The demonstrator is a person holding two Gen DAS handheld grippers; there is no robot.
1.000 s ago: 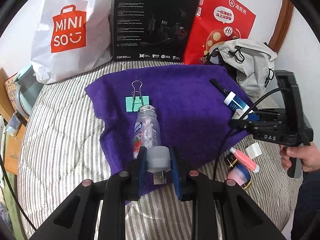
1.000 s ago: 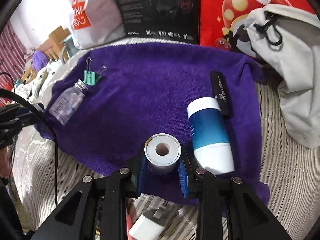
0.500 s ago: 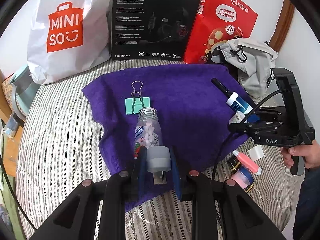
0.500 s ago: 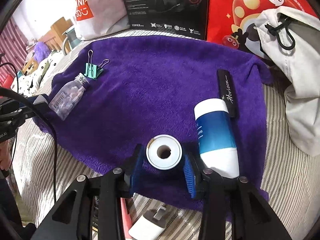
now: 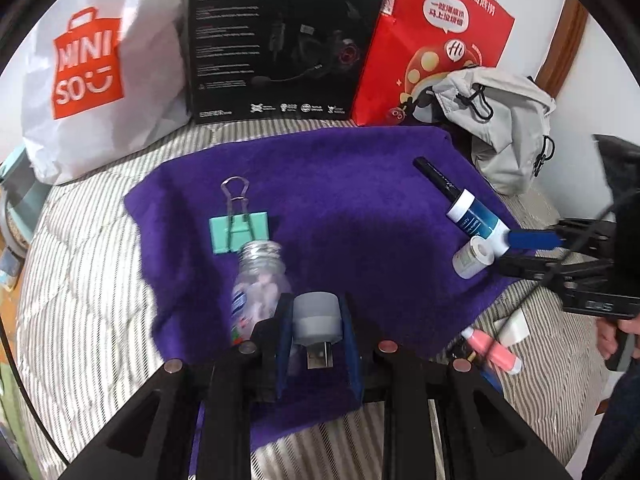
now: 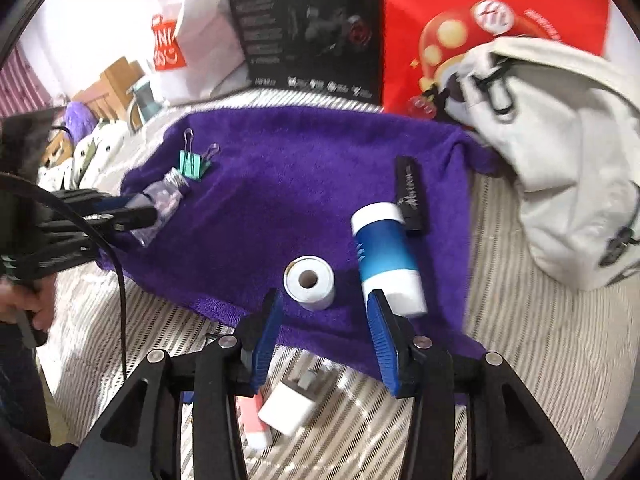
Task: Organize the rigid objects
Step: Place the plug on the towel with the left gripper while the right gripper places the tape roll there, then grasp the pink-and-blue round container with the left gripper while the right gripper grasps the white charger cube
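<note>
A purple towel covers the striped bed. My left gripper is shut on a grey USB lamp, held just right of a clear candy bottle lying behind a green binder clip. My right gripper stands open, and a white paper roll rests on the towel just beyond its blue pads, touching neither. Right of the roll lie a blue-and-white tube and a black pen case. The left wrist view shows the same roll beside the right gripper.
A white Miniso bag, black headset box, red bag and grey pouch line the back. A white charger and pink tube lie on the striped sheet below the towel's front edge.
My right gripper has opened and let go of the white paper roll, which now rests on the towel beside the blue tube. The left gripper keeps hold of the USB lamp, shifted slightly forward.
</note>
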